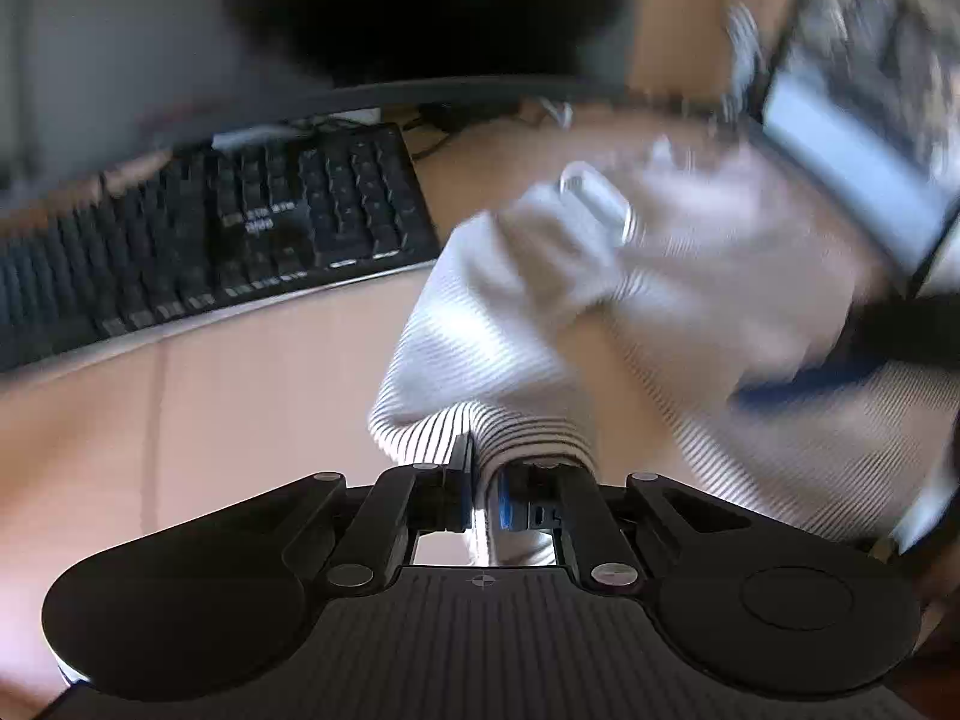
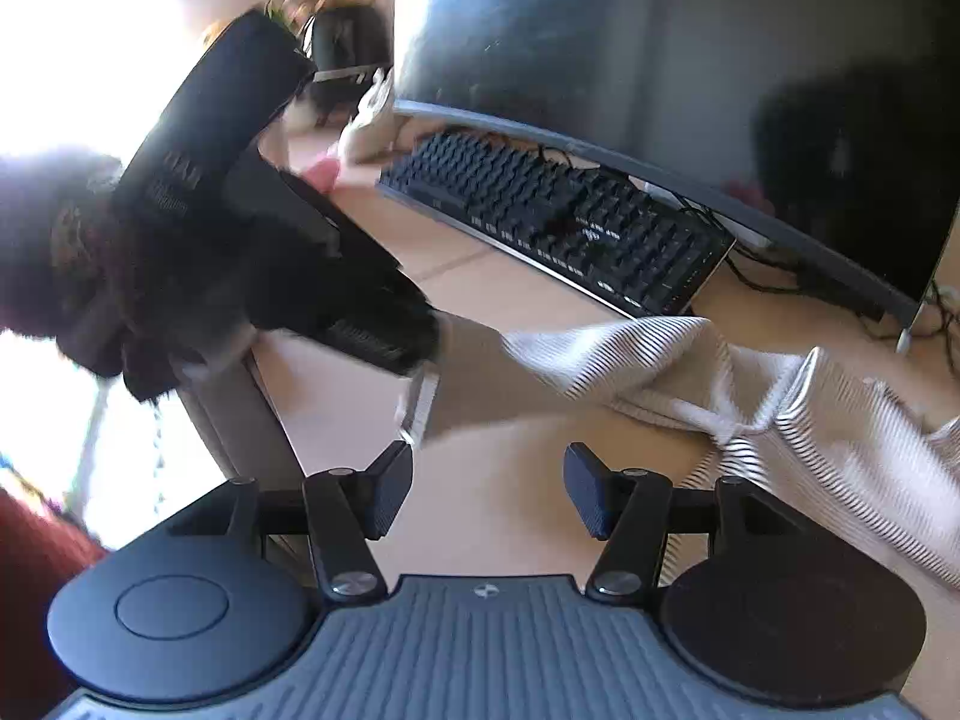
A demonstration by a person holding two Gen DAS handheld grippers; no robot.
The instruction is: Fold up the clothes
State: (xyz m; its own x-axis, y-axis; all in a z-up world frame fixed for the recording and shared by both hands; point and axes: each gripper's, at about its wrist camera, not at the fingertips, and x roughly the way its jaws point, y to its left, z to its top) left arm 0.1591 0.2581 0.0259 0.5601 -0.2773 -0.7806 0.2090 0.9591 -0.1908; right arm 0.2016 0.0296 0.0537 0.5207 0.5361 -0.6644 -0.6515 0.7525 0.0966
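A white garment with thin dark stripes (image 1: 690, 312) lies bunched on the pale desk (image 1: 240, 408). My left gripper (image 1: 480, 480) is shut on a fold of its striped edge, and the cloth rises between the blue pads. In the right wrist view the same garment (image 2: 798, 432) stretches from the right side toward the left gripper (image 2: 435, 336), which holds its corner lifted. My right gripper (image 2: 489, 495) hangs open above bare desk, just left of the cloth, with nothing between its fingers.
A black keyboard (image 2: 558, 222) and a large dark monitor (image 2: 660, 60) stand at the back of the desk, with cables (image 2: 780, 276) behind. A dark fuzzy sleeve (image 2: 54, 240) holds the left gripper. The desk edge (image 2: 252, 408) drops off at the left. Motion blur smears the right side of the left wrist view.
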